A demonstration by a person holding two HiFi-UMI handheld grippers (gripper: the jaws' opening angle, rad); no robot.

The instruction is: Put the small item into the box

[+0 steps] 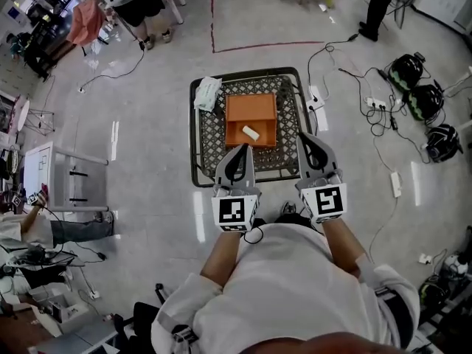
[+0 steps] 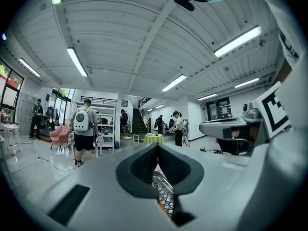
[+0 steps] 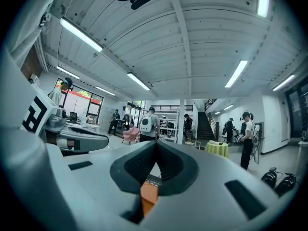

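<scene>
Small white item [image 1: 251, 133] lay inside orange box [image 1: 251, 103], toward its near side. Box sat mid mesh tabletop [image 1: 210, 135]; white packet [image 1: 207, 93] at far left corner. Judged task done: item already in box, nothing left to carry, hence both tools empty. Left gripper [image 1: 239, 150] jaws pressed together, nothing between. Right gripper [image 1: 304, 136] jaws likewise closed, empty. Both held level, side by side, close to person's chest, pointing over near tabletop edge toward box.

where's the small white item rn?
Head view: the small white item lies inside the orange box, toward its near side, on the mesh table.
</scene>
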